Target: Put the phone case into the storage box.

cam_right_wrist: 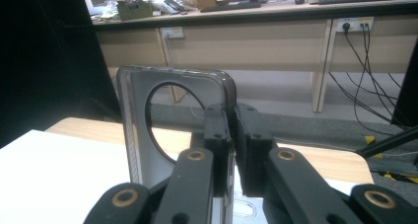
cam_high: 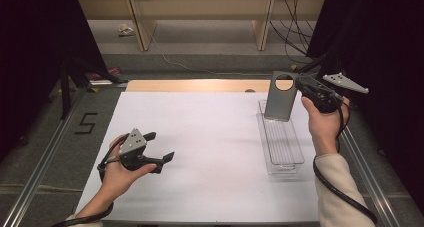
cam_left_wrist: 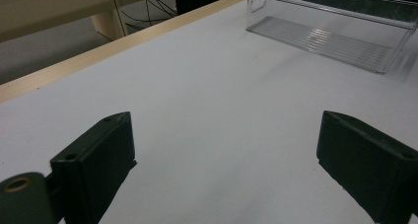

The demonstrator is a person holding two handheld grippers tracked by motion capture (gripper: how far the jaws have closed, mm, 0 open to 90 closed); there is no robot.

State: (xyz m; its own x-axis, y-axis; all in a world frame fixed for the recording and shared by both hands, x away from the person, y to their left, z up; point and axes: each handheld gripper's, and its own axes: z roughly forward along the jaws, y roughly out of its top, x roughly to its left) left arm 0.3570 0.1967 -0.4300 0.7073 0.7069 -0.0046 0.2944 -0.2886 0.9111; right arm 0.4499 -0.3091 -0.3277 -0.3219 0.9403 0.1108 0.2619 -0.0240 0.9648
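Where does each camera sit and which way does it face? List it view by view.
High view: above the person's side, looking forward and down on the white table; both forearms, left gripper, right gripper holding a grey phone case.
Left gripper view: rides the left gripper, jaws open, facing across the table toward the clear tray.
Right gripper view: rides the right gripper, jaws shut on the phone case, facing desks beyond.
Shared: the tray in high and left views.

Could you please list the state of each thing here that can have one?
Phone case: upright, held above the tray's far end.
Clear tray: empty, flat on the table.
Right gripper: shut on the phone case's edge.
Left gripper: open, holding nothing.
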